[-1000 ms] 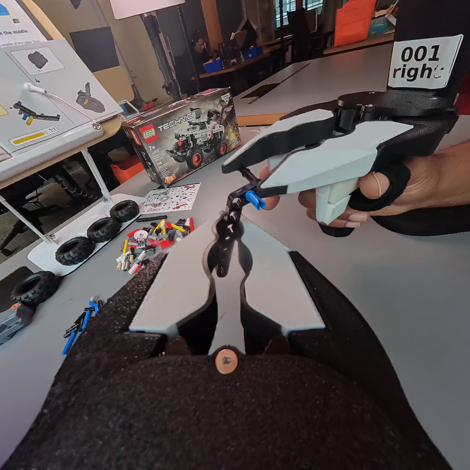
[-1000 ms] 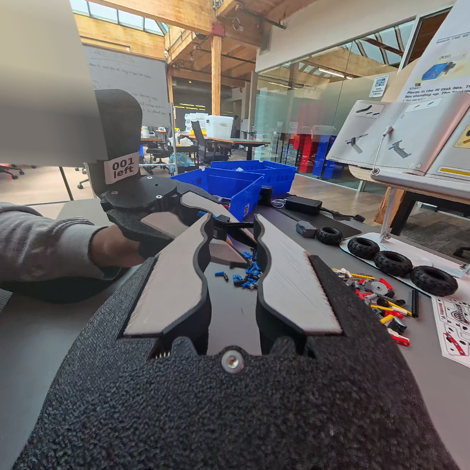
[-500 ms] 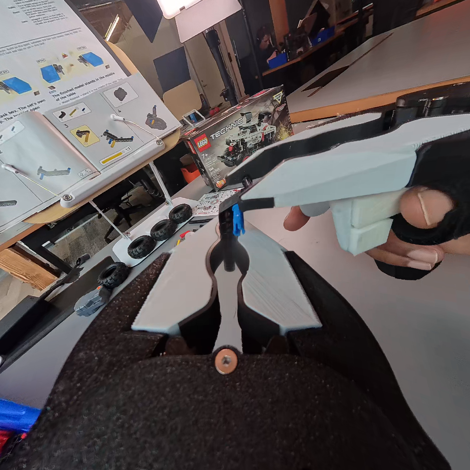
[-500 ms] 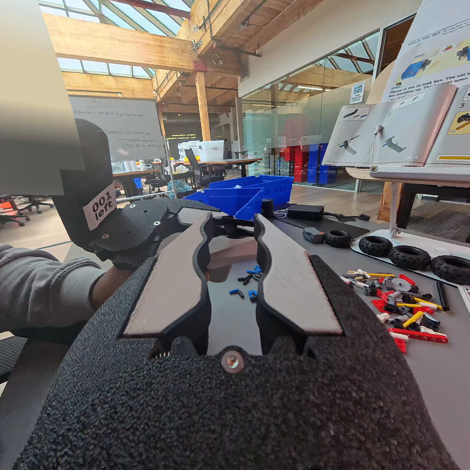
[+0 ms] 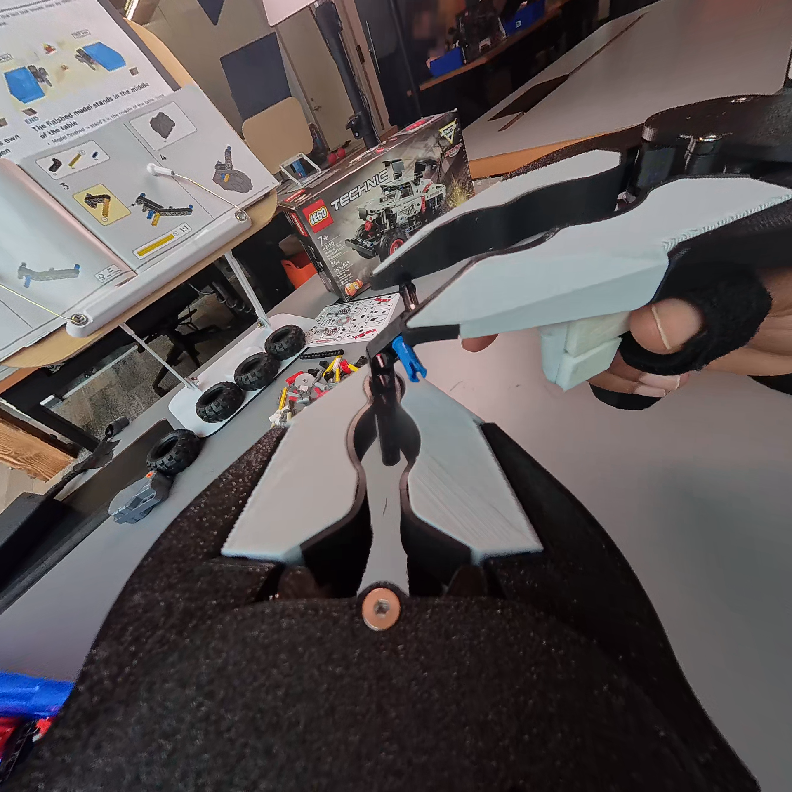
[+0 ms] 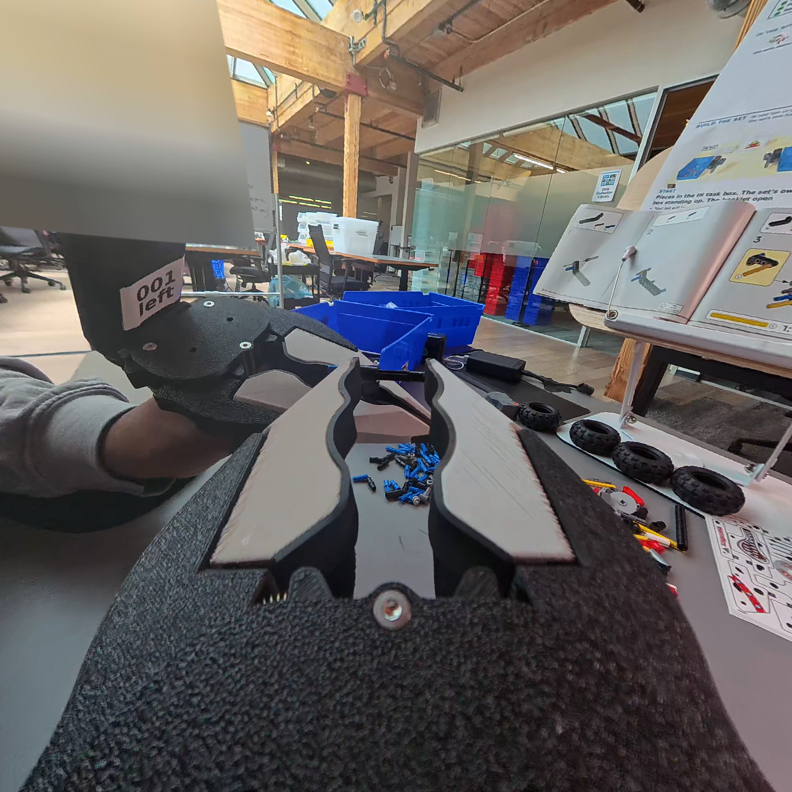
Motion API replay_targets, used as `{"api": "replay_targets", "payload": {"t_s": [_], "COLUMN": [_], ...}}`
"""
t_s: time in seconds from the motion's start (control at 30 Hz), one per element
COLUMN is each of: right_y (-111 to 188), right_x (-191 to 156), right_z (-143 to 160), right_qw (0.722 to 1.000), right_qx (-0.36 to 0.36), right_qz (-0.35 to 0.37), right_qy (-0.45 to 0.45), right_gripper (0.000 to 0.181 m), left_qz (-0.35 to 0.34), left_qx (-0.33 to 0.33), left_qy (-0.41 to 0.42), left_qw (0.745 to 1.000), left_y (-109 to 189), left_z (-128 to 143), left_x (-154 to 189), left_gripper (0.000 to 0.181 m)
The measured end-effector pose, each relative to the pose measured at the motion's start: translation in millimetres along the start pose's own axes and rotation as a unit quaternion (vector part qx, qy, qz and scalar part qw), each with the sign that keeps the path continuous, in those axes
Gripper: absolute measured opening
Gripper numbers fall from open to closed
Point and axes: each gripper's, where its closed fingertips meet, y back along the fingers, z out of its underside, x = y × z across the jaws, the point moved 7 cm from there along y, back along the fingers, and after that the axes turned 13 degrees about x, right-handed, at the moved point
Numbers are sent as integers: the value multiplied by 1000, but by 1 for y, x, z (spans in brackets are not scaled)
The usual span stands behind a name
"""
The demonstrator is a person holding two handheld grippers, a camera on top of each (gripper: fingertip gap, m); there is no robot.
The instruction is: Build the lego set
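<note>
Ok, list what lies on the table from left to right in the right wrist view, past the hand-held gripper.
Heap of small blue and black pins → row of black tyres → pile of red, yellow and grey pieces → black spring → sticker sheet.

Timber ceiling beams (image 6: 295, 47), glass partition wall (image 6: 514, 201), office chairs (image 6: 325, 257), grey table (image 5: 643, 493)

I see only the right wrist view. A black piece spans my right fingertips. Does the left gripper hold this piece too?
Observer: Yes. The left gripper is shut on the black beam, which stands upright between its fingers.
Operator: Is a pin in the beam?
Observer: Yes. A blue pin sticks out near its upper end, just under the right gripper.
</note>
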Motion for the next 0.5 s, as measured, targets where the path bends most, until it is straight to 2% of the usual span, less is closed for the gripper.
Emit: {"api": "replay_targets", "payload": {"t_s": [0.17,0.33,0.43,0.47,0.5], "right_y": [2,8,7,7,7], "right_x": [0,6,5,4,4], "right_z": [2,2,3,4,4], "right_qw": [999,995,994,994,994], "right_qx": [-2,1,-5,-5,-6], "right_qz": [-32,-85,-91,-92,-94], "right_qy": [-8,-48,-53,-56,-61], "right_gripper": [29,29,29,29,29], "left_qz": [27,117,128,128,127], "left_qx": [-4,28,25,18,10], "left_qy": [2,72,55,47,46], "left_qw": [1000,990,990,991,991], "left_y": [2,8,10,10,10], "left_z": [2,-1,0,1,1], "left_x": [3,5,4,5,6], "left_gripper": [0,11,3,7,1]}}
